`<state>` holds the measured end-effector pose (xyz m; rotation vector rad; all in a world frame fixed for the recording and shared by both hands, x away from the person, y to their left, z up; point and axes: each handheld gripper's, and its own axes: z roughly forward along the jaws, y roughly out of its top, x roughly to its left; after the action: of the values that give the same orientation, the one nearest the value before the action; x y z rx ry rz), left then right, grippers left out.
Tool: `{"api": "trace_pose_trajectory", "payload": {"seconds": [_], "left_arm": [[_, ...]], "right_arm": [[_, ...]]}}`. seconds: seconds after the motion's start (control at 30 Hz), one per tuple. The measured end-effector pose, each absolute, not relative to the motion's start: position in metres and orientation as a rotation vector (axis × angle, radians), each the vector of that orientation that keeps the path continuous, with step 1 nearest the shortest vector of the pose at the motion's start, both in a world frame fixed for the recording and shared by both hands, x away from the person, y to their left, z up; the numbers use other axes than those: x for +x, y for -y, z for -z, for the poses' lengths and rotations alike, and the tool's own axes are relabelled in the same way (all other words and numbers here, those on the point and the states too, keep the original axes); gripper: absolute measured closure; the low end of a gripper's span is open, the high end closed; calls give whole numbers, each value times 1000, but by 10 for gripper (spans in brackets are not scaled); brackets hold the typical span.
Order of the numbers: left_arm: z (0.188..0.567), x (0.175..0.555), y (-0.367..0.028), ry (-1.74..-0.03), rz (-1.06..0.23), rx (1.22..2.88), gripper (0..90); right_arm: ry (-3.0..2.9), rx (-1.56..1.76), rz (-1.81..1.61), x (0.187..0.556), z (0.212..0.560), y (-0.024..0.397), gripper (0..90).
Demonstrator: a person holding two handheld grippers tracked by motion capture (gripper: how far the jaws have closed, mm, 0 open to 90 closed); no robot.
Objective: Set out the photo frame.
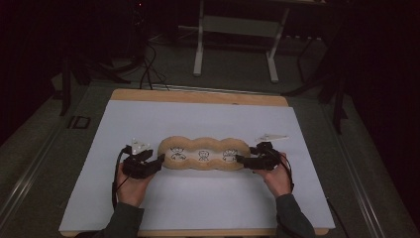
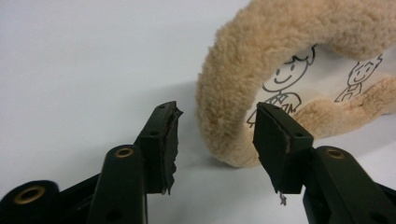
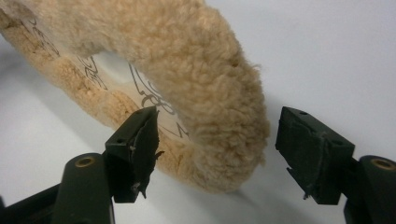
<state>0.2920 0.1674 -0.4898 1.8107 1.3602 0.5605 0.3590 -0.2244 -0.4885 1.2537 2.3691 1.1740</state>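
On a white-covered counter [image 1: 148, 208], a long tan fleece cushion with cartoon drawings [image 1: 204, 153] lies crosswise between both claws. The left claw [image 1: 159, 160] and right claw [image 1: 241, 159] gape open at its ends, gripping nothing.

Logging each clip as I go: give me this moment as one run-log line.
scene: plush cushion flat on white sheet | left tongs: open at cushion's left end | right tongs: open, straddling right end | held: nothing

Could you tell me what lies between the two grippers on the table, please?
The fluffy tan cushion with three cartoon drawings spans the gap between the left gripper and right gripper, seen in the high view.
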Motion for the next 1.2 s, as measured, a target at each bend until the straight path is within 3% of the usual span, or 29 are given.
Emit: {"api": "trace_pose_trajectory", "payload": {"seconds": [0.4, 1.2], "left_arm": [[480, 286, -184, -1352, -545, 1767, 509], [467, 285, -233, -1317, -494, 1743, 489]], "right_arm": [[-2342, 1237, -1174, 353, 479, 236, 230], [-2322, 1271, -1215, 339, 474, 273, 226]]}}
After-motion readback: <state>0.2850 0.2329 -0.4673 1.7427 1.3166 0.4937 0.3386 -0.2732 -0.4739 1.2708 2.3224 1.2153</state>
